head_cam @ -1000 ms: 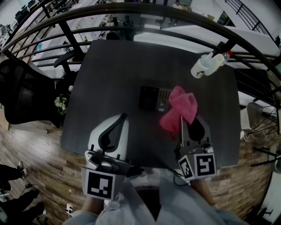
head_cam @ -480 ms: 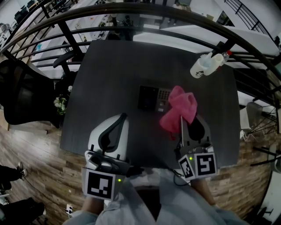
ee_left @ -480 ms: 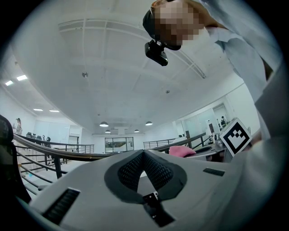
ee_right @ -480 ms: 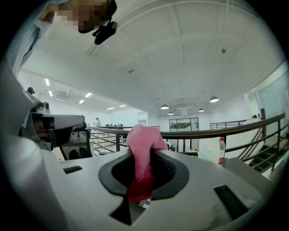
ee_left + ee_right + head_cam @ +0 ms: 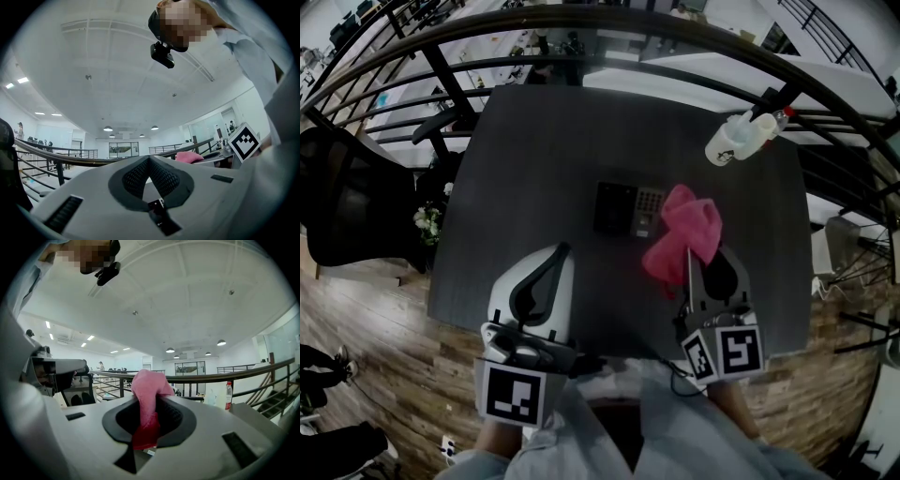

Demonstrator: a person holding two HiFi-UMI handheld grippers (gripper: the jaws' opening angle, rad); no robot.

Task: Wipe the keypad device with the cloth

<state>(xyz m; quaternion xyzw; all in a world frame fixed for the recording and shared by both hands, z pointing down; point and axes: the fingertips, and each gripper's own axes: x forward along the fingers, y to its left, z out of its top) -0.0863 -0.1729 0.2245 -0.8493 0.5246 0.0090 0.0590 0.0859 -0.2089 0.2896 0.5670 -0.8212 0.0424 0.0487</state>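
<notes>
The black keypad device (image 5: 627, 208) lies flat near the middle of the dark table (image 5: 534, 150). A pink cloth (image 5: 682, 234) hangs bunched just right of it, overlapping its right edge in the head view. My right gripper (image 5: 687, 255) is shut on the cloth (image 5: 147, 401), which sticks up between the jaws in the right gripper view. My left gripper (image 5: 563, 248) sits near the table's front left, jaws together with nothing between them (image 5: 149, 159). Both gripper views point upward at the ceiling.
A white bottle and a clear bottle with a red cap (image 5: 742, 134) stand at the table's far right corner. A black railing (image 5: 609, 23) curves behind the table. A black office chair (image 5: 342, 202) stands at the left, over a wooden floor (image 5: 375, 309).
</notes>
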